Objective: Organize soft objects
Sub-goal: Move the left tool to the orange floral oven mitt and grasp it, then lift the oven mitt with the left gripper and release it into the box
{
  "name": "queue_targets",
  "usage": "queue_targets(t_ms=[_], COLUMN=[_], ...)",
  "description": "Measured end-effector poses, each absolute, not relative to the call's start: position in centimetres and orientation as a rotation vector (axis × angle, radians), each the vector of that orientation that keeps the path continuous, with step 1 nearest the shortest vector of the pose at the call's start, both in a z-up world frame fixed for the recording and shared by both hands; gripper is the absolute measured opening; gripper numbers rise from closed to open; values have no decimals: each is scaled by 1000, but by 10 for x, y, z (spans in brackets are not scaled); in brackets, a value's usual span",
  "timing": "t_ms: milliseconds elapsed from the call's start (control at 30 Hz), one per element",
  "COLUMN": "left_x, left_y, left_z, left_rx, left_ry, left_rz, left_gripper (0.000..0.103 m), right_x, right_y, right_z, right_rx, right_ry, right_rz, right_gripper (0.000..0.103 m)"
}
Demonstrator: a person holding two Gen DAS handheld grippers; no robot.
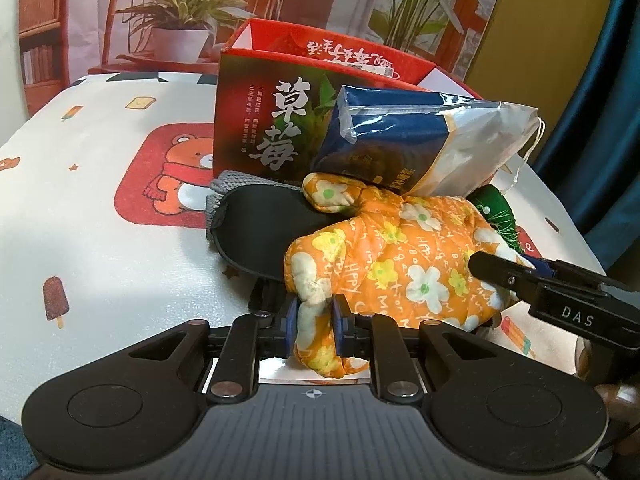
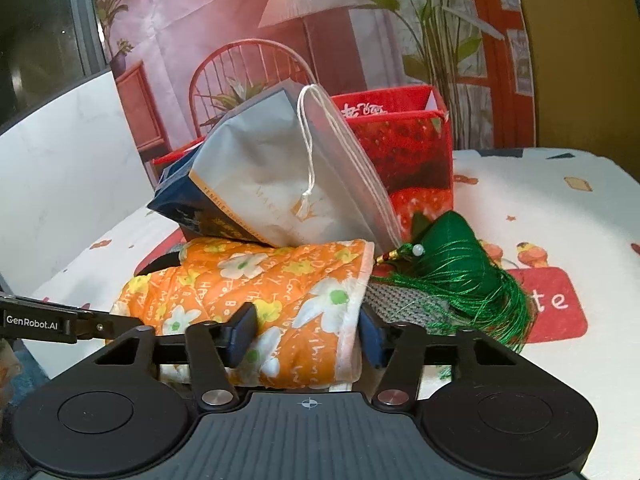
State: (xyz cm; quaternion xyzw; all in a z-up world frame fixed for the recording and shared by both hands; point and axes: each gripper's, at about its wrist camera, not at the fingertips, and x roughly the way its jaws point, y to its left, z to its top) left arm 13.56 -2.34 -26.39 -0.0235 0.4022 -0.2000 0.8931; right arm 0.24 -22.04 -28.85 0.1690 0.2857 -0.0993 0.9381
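Note:
An orange flowered quilted mitt lies on the table in front of a red strawberry box. My left gripper is shut on the mitt's thumb end. My right gripper has its pads on both sides of the mitt's cuff and pinches it; it also shows at the right of the left wrist view. A blue and grey drawstring pouch leans on the mitt and box. A black eye mask and a grey knitted piece lie under the mitt. A green tasselled ornament lies to the right.
The table has a white cartoon-print cloth. The red box is open at the top. A printed backdrop with chair and plants stands behind. The table's edge is at the right.

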Motion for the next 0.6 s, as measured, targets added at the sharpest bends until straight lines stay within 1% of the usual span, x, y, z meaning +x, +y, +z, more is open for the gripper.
queue_targets(t_ms=[67, 133, 233, 433, 600], left_x=[136, 135, 133, 130, 125], left_y=[-24, -24, -24, -22, -18], left_z=[-264, -264, -262, -259, -250], left_rx=[-49, -48, -38, -31, -29], left_ry=[834, 830, 815, 788, 743], left_rz=[-415, -416, -421, -422, -412], left_gripper=[18, 18, 15, 12, 11], right_x=[2, 1, 1, -2, -6], right_y=[-220, -219, -218, -217, -212], right_z=[-287, -287, -285, -282, -273], right_rx=[339, 335, 327, 318, 299], right_ry=[580, 578, 577, 559, 528], right_rz=[-206, -203, -196, -204, -195], right_gripper=[37, 28, 21, 13, 12])
